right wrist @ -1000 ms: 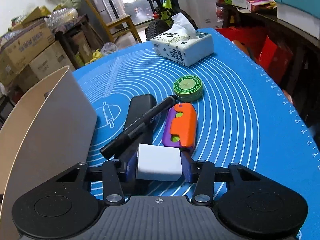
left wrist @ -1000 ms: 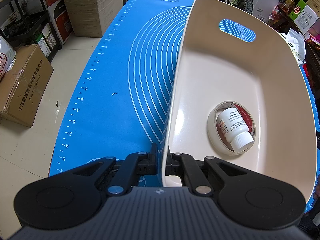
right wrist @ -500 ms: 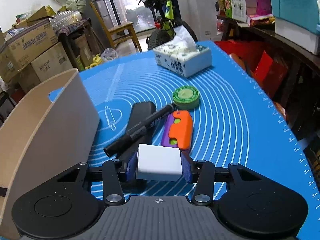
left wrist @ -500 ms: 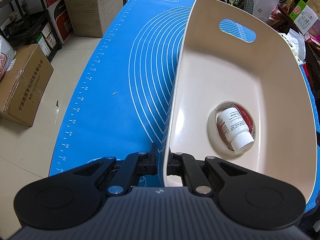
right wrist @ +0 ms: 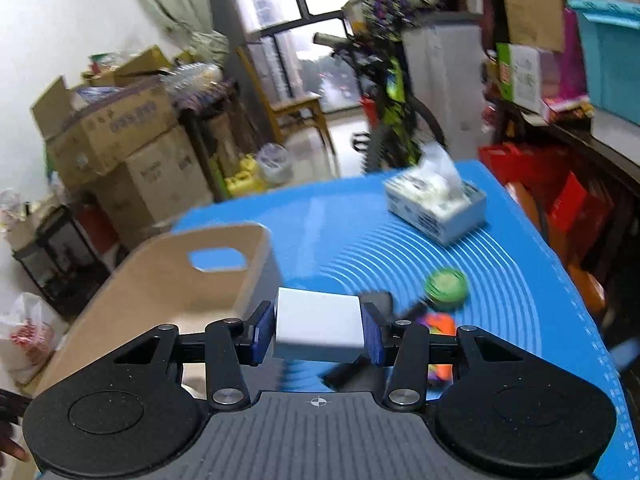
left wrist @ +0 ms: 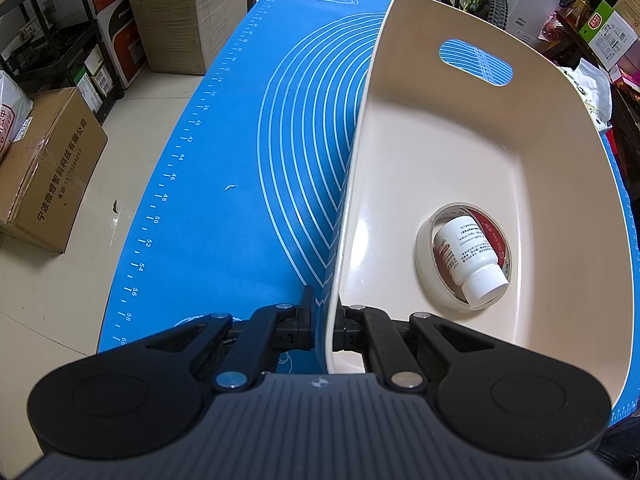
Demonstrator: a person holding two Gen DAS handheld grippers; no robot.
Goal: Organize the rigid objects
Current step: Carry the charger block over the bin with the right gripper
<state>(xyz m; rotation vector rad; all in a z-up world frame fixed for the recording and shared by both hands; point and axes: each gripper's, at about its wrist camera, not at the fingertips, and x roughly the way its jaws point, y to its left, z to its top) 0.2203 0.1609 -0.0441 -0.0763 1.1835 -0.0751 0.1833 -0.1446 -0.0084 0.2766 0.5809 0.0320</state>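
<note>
Left wrist view: your left gripper (left wrist: 323,326) is clamped on the near-left rim of the beige bin (left wrist: 472,152), one finger outside the wall, one inside. The bin sits on the blue mat (left wrist: 240,200), which fills the frame from 9 to 12 o'clock. Inside the bin, toward 4 o'clock, a tape roll (left wrist: 464,258) lies flat with a white pill bottle (left wrist: 470,258) lying in its hole, cap pointing toward 5 o'clock. The handle cutout (left wrist: 476,63) is in the far wall at 1 o'clock. Cardboard boxes (left wrist: 48,164) stand on the floor at 9 o'clock.

Right wrist view: your right gripper (right wrist: 319,330) is closed on a white block (right wrist: 319,330), blue pads pressing both of its sides, held in the air above the mat (right wrist: 500,280). The frame is motion-blurred. The beige bin (right wrist: 160,280) is at 9 to 10 o'clock of the block, its cutout facing you. On the mat at 2 o'clock lies a green round tin (right wrist: 446,286); just beside it, toward 4 o'clock, an orange and purple toy (right wrist: 440,330) is partly hidden behind the right finger. A dark object (right wrist: 376,300) near the block is too blurred to identify. A tissue box (right wrist: 436,206) stands at 1 o'clock, well apart from the rest.
</note>
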